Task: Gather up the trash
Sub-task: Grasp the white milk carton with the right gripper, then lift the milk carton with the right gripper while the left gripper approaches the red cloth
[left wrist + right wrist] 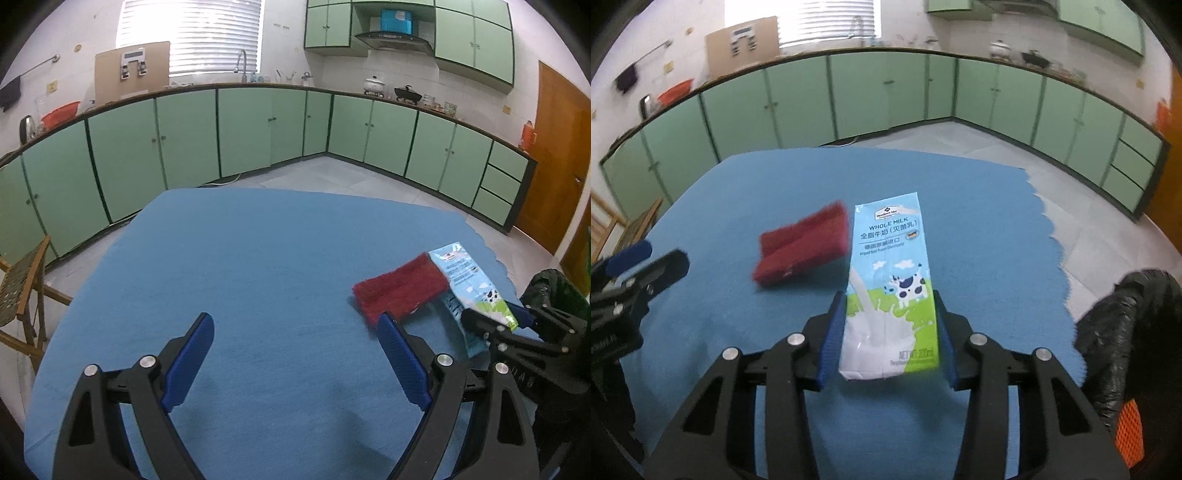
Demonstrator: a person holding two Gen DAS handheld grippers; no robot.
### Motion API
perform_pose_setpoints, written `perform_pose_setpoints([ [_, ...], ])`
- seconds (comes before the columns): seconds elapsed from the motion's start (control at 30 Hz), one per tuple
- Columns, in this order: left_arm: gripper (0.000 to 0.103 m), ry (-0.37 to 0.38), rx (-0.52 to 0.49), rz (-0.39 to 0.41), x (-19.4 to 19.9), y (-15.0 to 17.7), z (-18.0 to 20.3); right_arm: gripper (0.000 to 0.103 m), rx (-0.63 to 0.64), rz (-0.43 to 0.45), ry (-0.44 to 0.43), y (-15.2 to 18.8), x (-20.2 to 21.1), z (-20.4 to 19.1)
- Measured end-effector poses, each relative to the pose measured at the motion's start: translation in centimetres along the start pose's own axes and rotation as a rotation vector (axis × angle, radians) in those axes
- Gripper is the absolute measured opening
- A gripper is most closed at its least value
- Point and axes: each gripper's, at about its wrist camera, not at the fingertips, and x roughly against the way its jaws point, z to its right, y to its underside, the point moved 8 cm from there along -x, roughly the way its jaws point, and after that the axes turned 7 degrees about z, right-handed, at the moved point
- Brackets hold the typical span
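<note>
Right, my right gripper [888, 332] has the milk carton [888, 280] between its blue pads [830, 332]. Both pads sit against the carton's lower sides, so I read it as clamped on, though the near edge is slightly blurred and I can't swear the pressure is full. The carton is a slim pale-blue pack with a cartoon cow, a green meadow, a splash of milk and "WHOLE MILK" printed above Chinese characters. It lies lengthwise, top end pointing away from me, over the blue tablecloth [979, 206]. Just to its left is a folded red cloth [801, 247], close beside the carton's upper half. A crumpled black bag [1123, 325] sits at the table's right edge. My left gripper [295, 354] hangs over bare cloth with its jaws spread wide and nothing between them.
</note>
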Motion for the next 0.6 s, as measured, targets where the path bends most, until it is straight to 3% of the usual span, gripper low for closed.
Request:
perform_pose_setpoints([
  [0.6,0.088,0.106,-0.001,-0.071,-4.9,-1.2,7.2,0.043,-0.048,0.030,0.050,-0.5,1.0,6.8],
])
